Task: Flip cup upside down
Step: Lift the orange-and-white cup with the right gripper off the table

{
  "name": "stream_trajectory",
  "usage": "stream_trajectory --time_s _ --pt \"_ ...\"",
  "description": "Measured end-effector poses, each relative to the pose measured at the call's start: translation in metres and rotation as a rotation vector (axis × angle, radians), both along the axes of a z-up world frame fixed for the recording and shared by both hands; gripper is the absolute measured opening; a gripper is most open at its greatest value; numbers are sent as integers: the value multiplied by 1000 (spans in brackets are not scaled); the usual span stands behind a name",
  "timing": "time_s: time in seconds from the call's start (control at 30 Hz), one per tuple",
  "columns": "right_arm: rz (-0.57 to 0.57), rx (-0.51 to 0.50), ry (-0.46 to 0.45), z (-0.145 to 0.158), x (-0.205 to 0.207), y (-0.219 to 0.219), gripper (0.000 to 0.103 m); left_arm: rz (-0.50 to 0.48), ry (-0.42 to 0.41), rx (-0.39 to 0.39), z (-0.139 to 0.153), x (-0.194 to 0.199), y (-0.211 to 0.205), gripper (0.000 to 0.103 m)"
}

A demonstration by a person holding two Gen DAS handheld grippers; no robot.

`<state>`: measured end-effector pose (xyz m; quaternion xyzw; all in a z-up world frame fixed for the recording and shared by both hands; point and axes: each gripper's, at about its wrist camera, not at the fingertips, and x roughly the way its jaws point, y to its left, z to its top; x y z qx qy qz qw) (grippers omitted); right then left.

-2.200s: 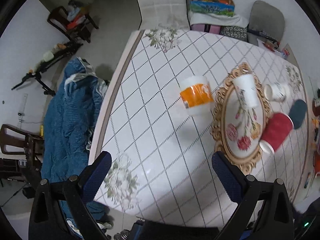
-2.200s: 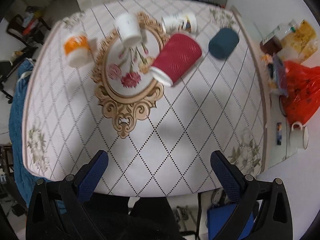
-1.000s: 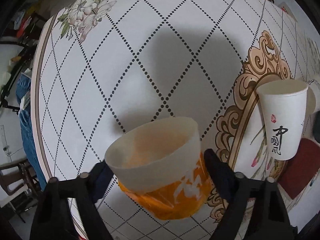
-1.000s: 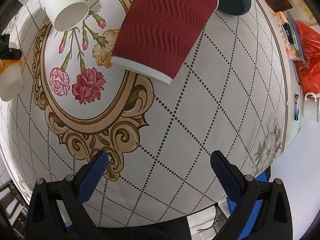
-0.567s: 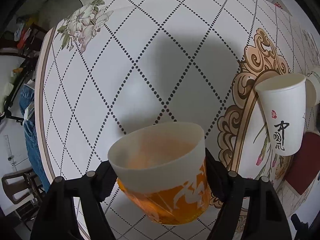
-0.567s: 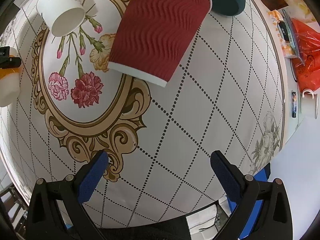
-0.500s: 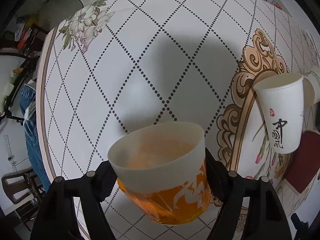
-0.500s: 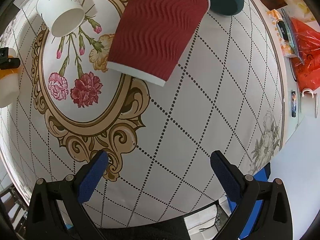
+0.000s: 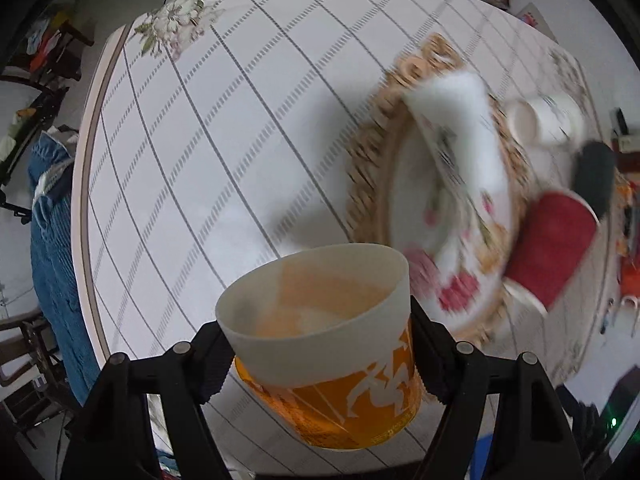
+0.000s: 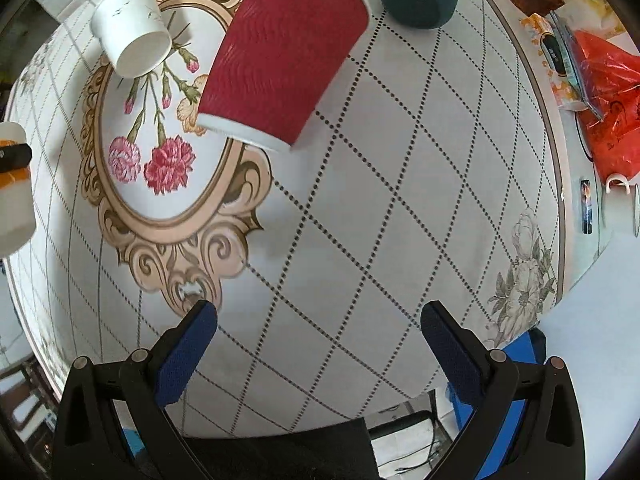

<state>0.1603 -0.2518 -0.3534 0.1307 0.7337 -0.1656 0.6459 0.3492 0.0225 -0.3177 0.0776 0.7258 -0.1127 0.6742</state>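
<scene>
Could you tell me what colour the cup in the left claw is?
Orange cup with a white band, clearest in left wrist view.

The left gripper [image 9: 320,364] has black angular linkage arms with round silver screws at the joints and dark ribbed pads [image 9: 214,364]. The right gripper [image 10: 318,332] has the same black frame and silver screws, with blue textured pads [image 10: 186,354] on its fingers.
</scene>
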Motion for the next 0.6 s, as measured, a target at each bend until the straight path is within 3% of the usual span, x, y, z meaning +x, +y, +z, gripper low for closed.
stream_trajectory --time_s 0.2,0.37,0.6 --pt "88 5 -20 16 -40 -8 103 6 22 -4 8 -55 -25 75" --pt "162 18 -23 17 -69 -11 103 17 36 16 1 -101 -38 75" --pt "261 67 -29 14 -114 -14 103 53 58 23 -19 -134 -52 75"
